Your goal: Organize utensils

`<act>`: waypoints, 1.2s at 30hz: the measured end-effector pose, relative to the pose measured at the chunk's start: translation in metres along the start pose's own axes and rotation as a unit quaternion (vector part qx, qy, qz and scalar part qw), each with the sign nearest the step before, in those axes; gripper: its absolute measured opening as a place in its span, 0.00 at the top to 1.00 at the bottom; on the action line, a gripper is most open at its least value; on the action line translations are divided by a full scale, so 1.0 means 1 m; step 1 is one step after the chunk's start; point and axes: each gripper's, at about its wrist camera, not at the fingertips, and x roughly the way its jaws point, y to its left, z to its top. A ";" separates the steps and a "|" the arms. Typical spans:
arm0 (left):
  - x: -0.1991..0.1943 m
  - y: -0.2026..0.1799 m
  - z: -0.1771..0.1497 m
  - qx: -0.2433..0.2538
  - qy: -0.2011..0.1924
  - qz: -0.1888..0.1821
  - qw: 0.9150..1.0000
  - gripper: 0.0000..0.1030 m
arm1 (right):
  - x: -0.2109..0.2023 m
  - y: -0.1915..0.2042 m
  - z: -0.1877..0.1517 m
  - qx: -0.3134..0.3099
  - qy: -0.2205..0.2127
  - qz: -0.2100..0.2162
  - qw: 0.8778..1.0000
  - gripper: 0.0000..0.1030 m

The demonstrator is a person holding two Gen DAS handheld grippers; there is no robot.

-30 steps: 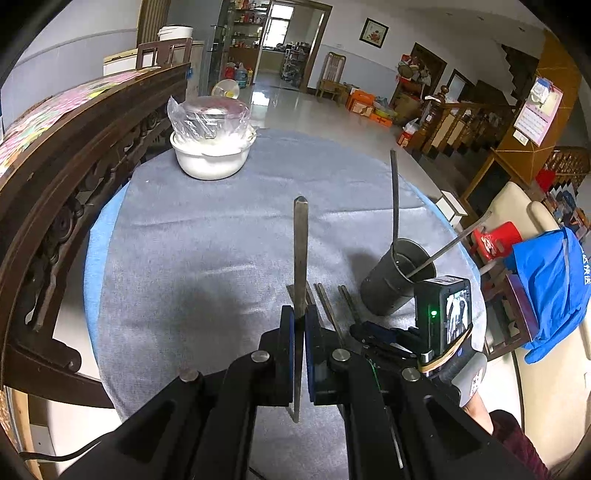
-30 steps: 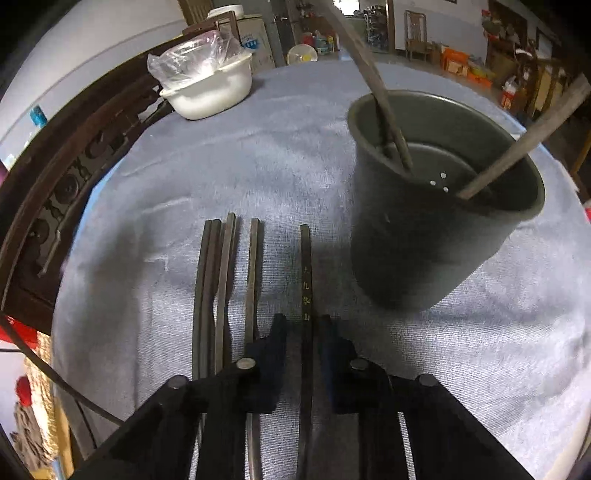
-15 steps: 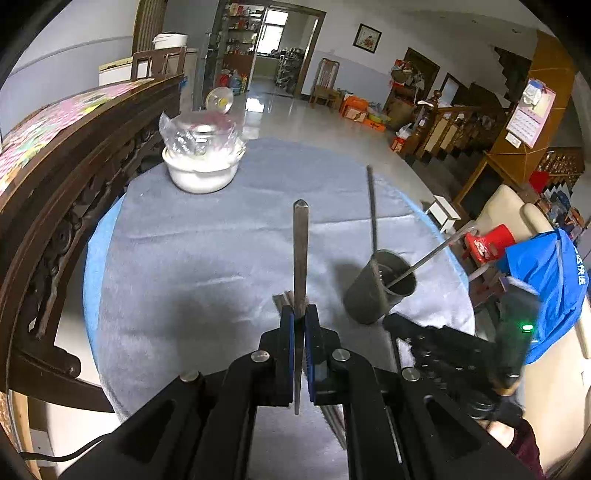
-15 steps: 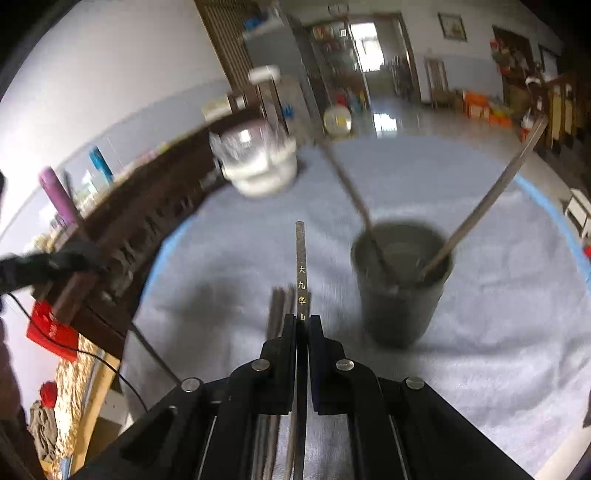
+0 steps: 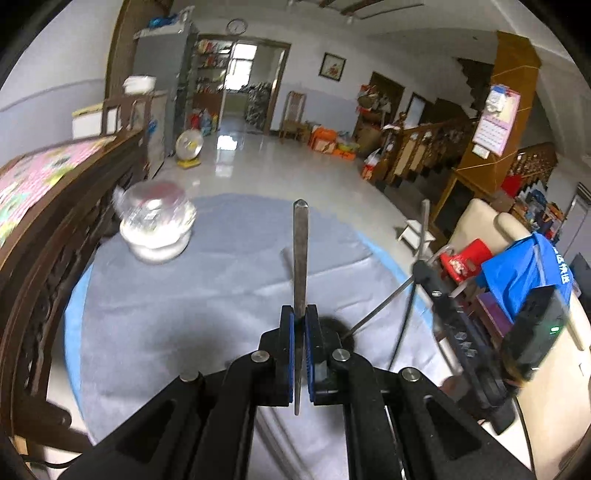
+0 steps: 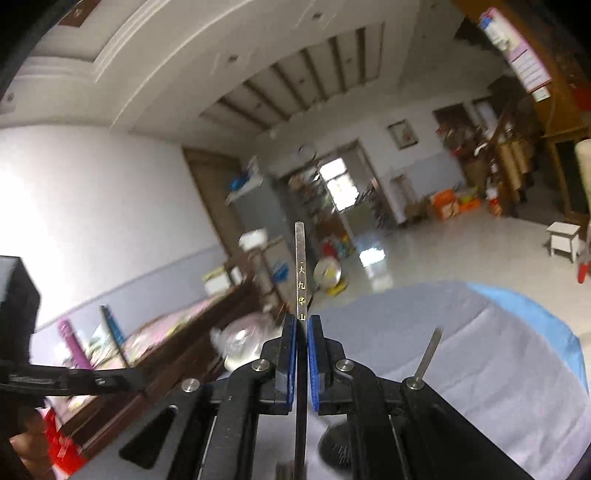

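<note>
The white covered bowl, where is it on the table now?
In the left wrist view the white covered bowl stands at the far left of the grey tablecloth, beside the dark wooden furniture.

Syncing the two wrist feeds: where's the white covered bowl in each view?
Left wrist: white covered bowl at left of centre, on the grey cloth, blurred.
Right wrist: low, just left of the right gripper, blurred.
Shared landmark: round wall clock above the doorway.
</note>
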 end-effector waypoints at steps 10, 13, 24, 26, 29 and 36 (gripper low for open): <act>0.036 -0.029 0.033 0.012 -0.063 -0.014 0.998 0.95 | 0.038 -0.003 0.021 -0.036 -0.076 -0.092 0.992 0.94; 0.058 -0.032 0.031 0.014 -0.064 -0.004 0.998 0.95 | 0.050 0.001 0.017 -0.055 -0.076 -0.107 0.990 0.93; 0.114 -0.010 -0.001 -0.021 0.029 -0.002 0.999 0.95 | 0.078 0.002 -0.008 -0.086 -0.055 -0.129 0.986 0.93; 0.106 -0.013 -0.003 -0.014 0.024 -0.002 1.000 0.95 | 0.080 0.004 -0.009 -0.093 -0.052 -0.130 0.986 0.93; 0.090 -0.012 -0.008 -0.005 0.013 -0.005 1.000 0.94 | 0.079 0.006 -0.011 -0.101 -0.049 -0.127 0.986 0.93; 0.053 0.014 -0.029 -0.022 0.002 0.014 1.000 0.77 | 0.066 0.003 -0.021 -0.114 -0.038 -0.118 0.986 0.94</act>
